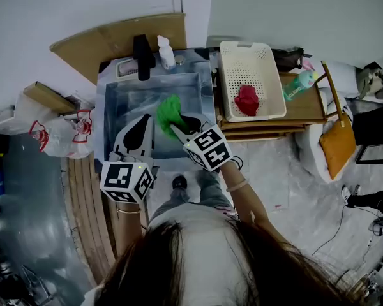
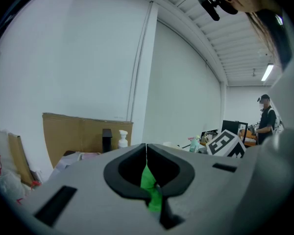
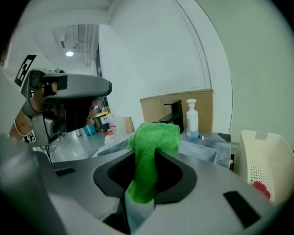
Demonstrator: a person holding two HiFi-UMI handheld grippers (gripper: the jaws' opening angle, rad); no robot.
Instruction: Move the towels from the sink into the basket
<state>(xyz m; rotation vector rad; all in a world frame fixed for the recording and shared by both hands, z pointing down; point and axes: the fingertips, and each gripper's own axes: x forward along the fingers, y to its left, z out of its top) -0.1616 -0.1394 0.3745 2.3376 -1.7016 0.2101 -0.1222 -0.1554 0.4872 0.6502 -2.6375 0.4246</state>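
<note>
Draping towel point(image 3: 146, 175) lengthwise along right gripper point(image 3: 156, 148)

Place: a test lab set up in an industrial hall, not a home kitchen.
- Ribbed metal ceiling with strip light point(image 2: 267, 72).
- Bare white partition walls.
- Freestanding steel sink point(image 1: 108, 116) at 12 o'clock, backed only by loose cardboard point(image 1: 121, 37).
- Wooden table point(image 1: 306, 107) with a basket point(image 1: 225, 81) at 1 o'clock.
- Cables point(image 1: 335, 234) on the floor at 4 o'clock.
- Plastic bags point(image 1: 57, 132) at 10 o'clock.
- A person point(image 2: 267, 116) stands by a monitor point(image 2: 230, 126) in the distance.
</note>
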